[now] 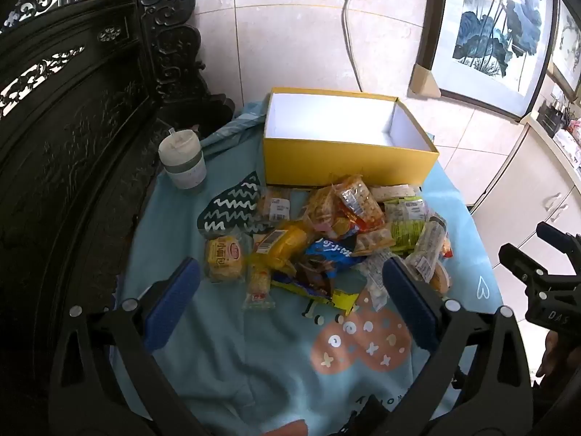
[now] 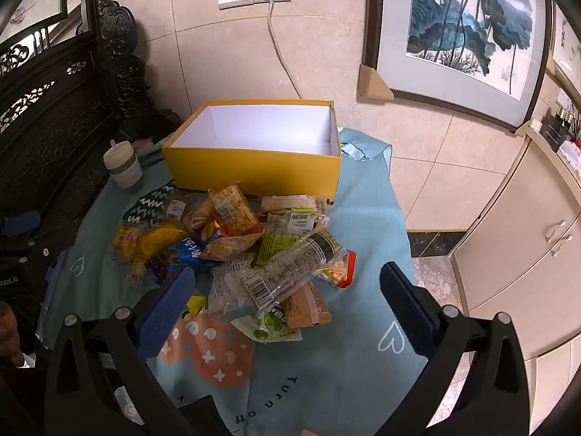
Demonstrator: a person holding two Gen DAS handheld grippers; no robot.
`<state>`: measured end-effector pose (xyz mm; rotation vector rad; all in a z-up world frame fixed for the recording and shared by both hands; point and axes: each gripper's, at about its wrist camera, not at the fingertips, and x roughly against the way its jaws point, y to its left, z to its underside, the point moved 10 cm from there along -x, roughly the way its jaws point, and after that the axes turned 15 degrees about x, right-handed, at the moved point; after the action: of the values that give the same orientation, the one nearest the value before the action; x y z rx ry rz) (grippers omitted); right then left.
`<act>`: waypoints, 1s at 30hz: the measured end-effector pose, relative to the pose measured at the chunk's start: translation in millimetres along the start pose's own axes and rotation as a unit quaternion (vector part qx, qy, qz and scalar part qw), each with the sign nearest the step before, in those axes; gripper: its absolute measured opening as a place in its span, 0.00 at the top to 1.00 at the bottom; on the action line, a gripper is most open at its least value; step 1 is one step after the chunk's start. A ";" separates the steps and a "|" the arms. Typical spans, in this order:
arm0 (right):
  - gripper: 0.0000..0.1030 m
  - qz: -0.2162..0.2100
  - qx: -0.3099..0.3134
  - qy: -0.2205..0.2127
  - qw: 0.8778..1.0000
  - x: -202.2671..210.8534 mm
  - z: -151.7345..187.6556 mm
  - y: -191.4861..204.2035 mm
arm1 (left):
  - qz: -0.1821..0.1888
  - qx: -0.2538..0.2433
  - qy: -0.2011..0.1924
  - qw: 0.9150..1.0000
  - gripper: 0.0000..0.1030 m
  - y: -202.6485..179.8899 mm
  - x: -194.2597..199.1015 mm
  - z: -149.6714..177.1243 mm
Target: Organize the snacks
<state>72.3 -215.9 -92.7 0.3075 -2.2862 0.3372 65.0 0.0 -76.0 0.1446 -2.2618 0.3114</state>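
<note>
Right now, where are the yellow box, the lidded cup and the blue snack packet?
yellow box (image 1: 348,161): left wrist view, on its front outer wall.
lidded cup (image 1: 183,160): left wrist view, on its side.
blue snack packet (image 2: 190,249): right wrist view, on its printed face.

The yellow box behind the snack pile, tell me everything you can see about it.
The yellow box is a rectangular, lidless carton that looks like cardboard, yellow outside and plain white inside. It sits upright and open on the light blue cloth, at the far side near the tiled wall. Nothing shows inside it. The snack pile lies along its front wall, the nearest packets right up against it. Neither claw touches it.
</note>
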 end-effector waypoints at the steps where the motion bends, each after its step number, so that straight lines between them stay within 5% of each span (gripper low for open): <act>1: 0.01 -0.002 -0.001 0.002 1.000 -0.3 0.3 0.4 | 0.000 0.000 -0.001 1.000 0.02 0.1 0.1 -0.2; 30: 0.01 0.001 0.002 -0.003 1.000 3.2 -4.9 -0.9 | -0.004 0.001 -0.002 1.000 0.02 2.6 1.0 -1.1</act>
<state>73.9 -215.5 -87.0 0.3093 -2.2916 0.3423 64.6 2.9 -75.0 0.1554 -2.2649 0.3105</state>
